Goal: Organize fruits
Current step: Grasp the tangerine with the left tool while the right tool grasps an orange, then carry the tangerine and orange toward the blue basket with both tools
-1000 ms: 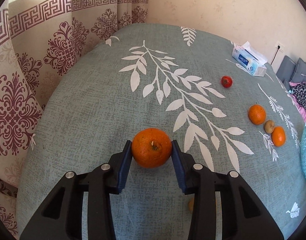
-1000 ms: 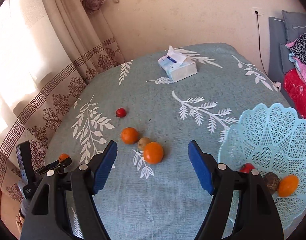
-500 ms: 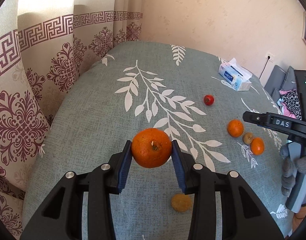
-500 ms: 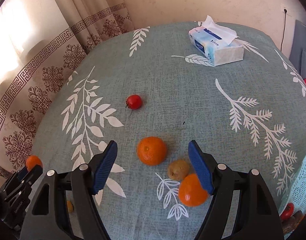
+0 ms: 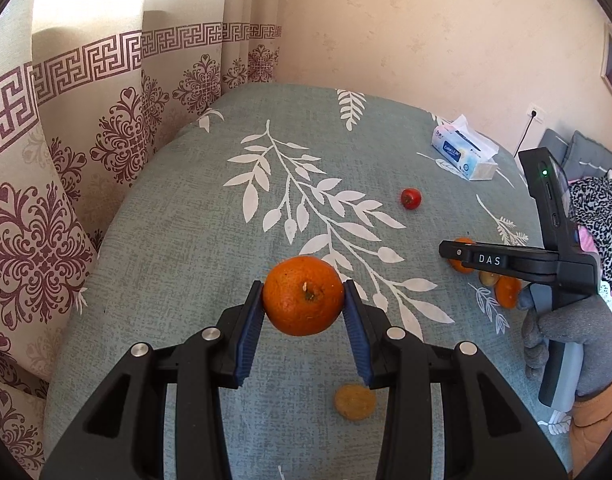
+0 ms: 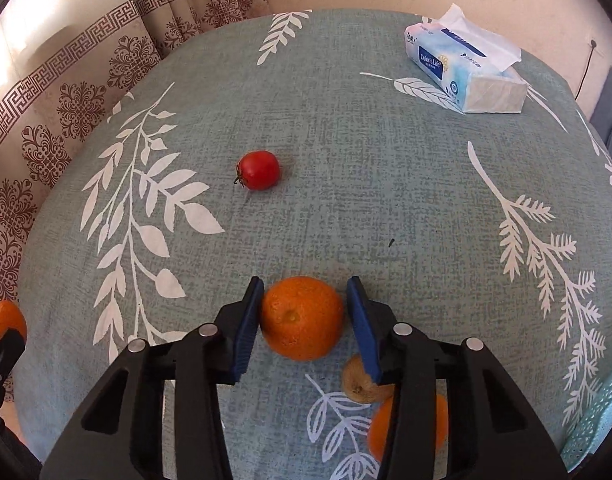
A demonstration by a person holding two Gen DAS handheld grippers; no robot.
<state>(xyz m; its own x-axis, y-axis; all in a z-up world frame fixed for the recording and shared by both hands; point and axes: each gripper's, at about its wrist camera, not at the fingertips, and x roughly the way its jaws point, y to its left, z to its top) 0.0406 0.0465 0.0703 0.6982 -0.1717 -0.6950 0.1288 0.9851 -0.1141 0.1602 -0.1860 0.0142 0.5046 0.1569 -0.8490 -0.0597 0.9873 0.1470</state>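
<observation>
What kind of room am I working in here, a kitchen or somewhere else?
Probably a home living or dining room, not a kitchen: a table under a grey-green leaf-print cloth, cream curtains with maroon patterns beside it, a soft pack of tissues on top, and grey cushions with clothes behind.

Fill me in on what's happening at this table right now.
A person is sorting fruit with a handheld gripper in each hand. The left gripper holds an orange lifted off the tablecloth. The right gripper is closing its jaws around a second orange, which sits on the cloth. A red tomato, a small brown fruit, another orange and a tissue pack lie on the table.
</observation>
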